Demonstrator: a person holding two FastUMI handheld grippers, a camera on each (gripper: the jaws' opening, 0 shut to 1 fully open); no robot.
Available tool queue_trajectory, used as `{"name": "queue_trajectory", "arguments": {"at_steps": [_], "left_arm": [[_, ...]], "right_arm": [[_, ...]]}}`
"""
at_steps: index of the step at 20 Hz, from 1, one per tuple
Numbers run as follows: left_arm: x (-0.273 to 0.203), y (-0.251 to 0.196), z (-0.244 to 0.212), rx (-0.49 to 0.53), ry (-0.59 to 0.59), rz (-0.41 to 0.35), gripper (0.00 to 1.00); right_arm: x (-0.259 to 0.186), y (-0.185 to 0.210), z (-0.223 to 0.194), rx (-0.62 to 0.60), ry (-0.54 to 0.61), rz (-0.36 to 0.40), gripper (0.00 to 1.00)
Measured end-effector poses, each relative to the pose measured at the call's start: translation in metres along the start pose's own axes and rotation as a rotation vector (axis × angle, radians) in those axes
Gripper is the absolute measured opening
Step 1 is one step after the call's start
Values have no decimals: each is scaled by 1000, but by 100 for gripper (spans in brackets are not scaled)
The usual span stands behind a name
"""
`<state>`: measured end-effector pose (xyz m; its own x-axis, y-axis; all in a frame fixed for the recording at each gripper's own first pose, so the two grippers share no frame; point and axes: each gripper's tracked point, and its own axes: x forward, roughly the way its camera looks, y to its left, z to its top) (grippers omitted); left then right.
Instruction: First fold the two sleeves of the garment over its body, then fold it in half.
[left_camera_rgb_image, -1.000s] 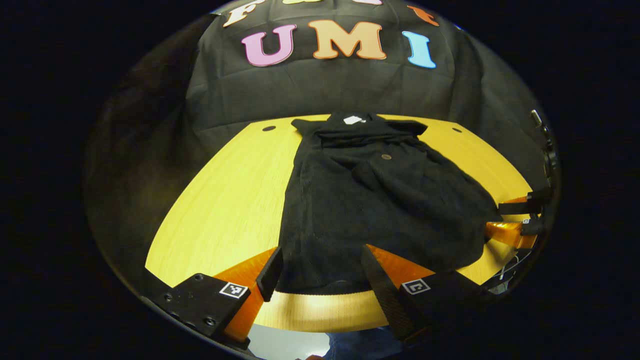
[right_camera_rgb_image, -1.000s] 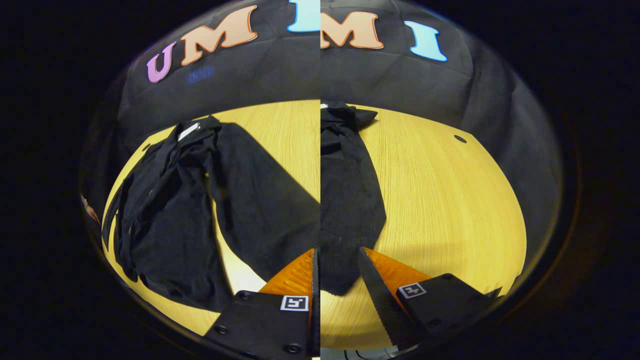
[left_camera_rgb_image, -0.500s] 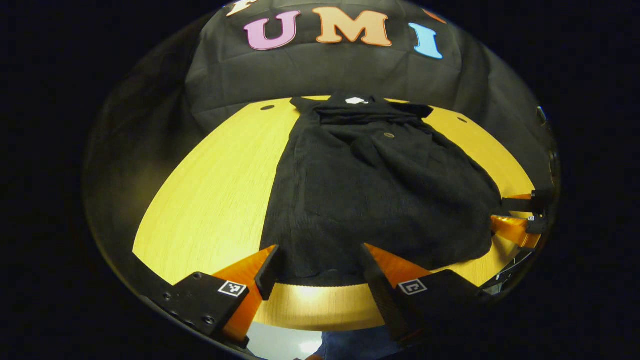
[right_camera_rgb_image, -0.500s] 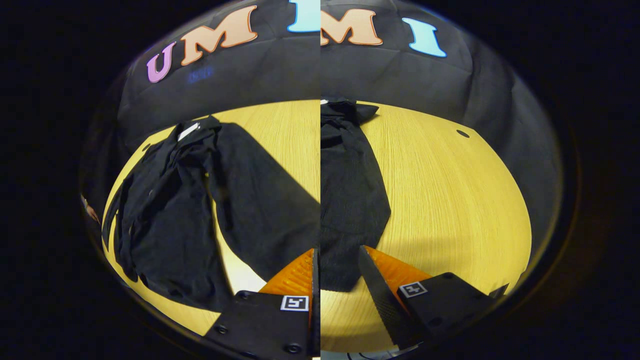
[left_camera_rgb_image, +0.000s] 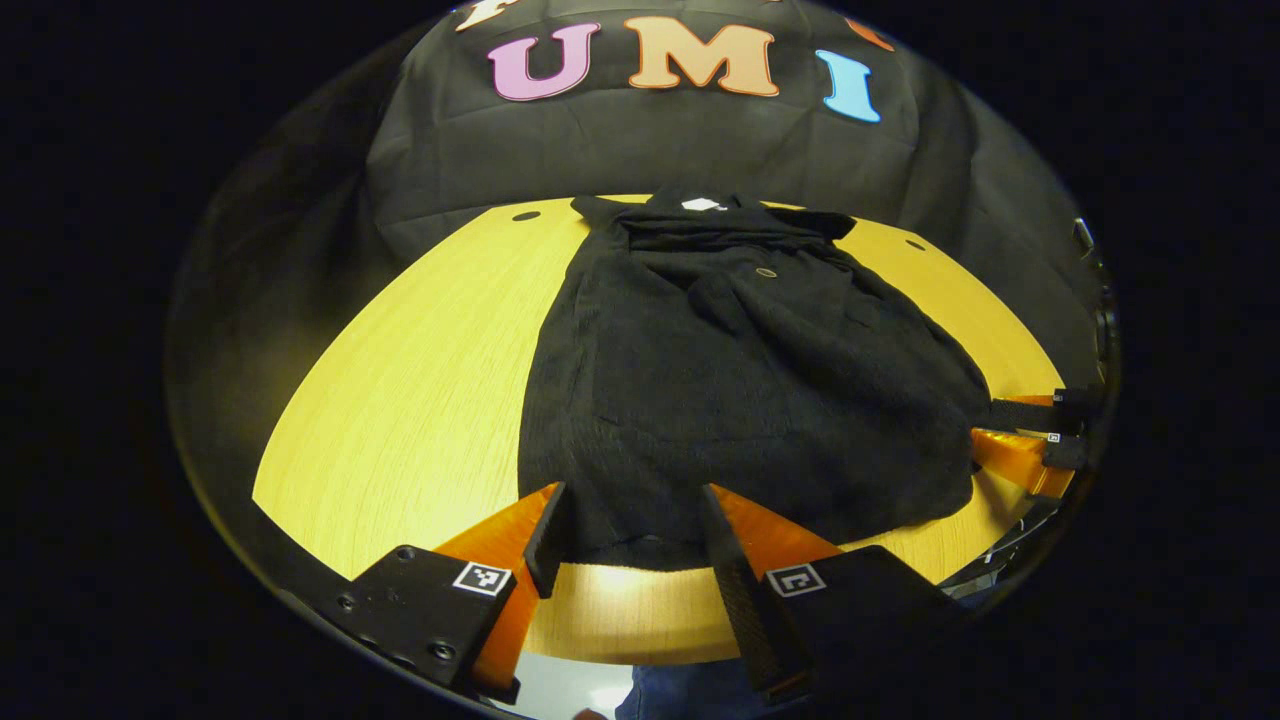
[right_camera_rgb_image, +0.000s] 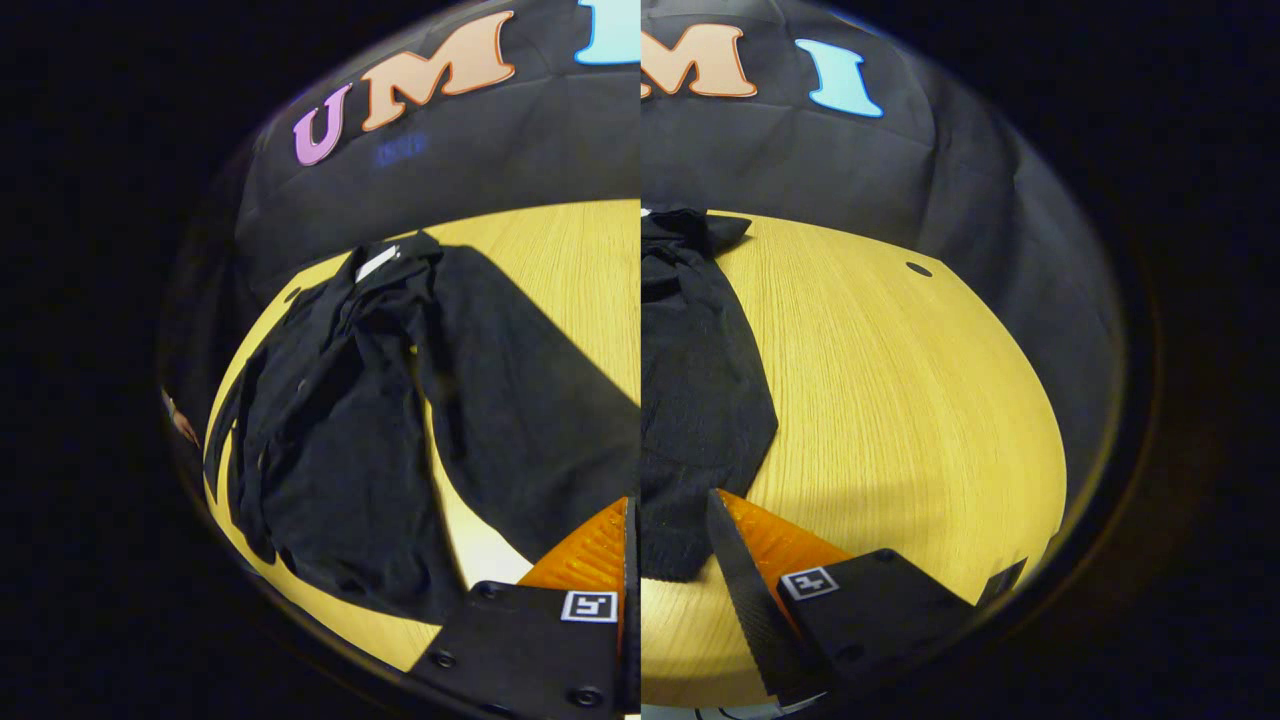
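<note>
A black garment lies flat on the yellow wooden table, its collar with a white label at the far end. Folded cloth lies across its chest. My left gripper is open at the near hem, which lies between its fingers. My right gripper is at the hem's right corner. In the right gripper view, the right gripper is open, with the corner of the garment between its fingers. The two halves of that view do not line up.
The table's near edge runs just under my left gripper, and a person's trouser leg shows below it. Small dark holes mark the table's far corners. Bare wood lies to the right of the garment.
Both grippers' fingers have drawn a little closer together around the hem. The left gripper view has shifted slightly. The garment has stayed flat on the table.
</note>
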<state>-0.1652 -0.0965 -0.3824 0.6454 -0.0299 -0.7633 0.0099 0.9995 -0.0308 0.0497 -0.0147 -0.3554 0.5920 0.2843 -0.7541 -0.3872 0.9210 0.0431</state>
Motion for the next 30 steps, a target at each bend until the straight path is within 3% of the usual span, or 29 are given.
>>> {"name": "queue_trajectory", "arguments": {"at_steps": [1,2,3,4,5,6,7,8,9,14,22,30], "left_arm": [[0,-2,-1,-3,6,-4,77],[0,-5,1,1,7,-16,70],[2,-9,0,8,12,-26,66],[2,-12,1,13,10,-35,54],[3,-13,1,12,7,-41,50],[3,-12,2,5,5,-40,38],[5,-12,3,-5,3,-38,36],[6,-12,4,-16,-3,-36,32],[8,-14,5,-28,-6,-36,26],[9,-17,6,-20,-5,-41,6],[12,-19,8,-17,4,-29,0],[4,-18,27,-47,12,-22,0]], "right_arm": [[-1,1,1,-8,-6,-4,37],[1,4,0,-16,-2,5,2],[3,7,3,-19,-6,7,34],[4,9,3,-19,-2,6,28],[4,9,3,-19,-1,1,2],[3,12,3,-17,-1,8,22],[3,12,4,-13,-4,3,2],[3,14,4,-16,-7,3,16],[2,14,5,-20,-13,-6,11],[3,16,5,-66,-13,-17,7],[4,17,7,0,38,34,5],[0,23,27,86,74,111,3]]}}
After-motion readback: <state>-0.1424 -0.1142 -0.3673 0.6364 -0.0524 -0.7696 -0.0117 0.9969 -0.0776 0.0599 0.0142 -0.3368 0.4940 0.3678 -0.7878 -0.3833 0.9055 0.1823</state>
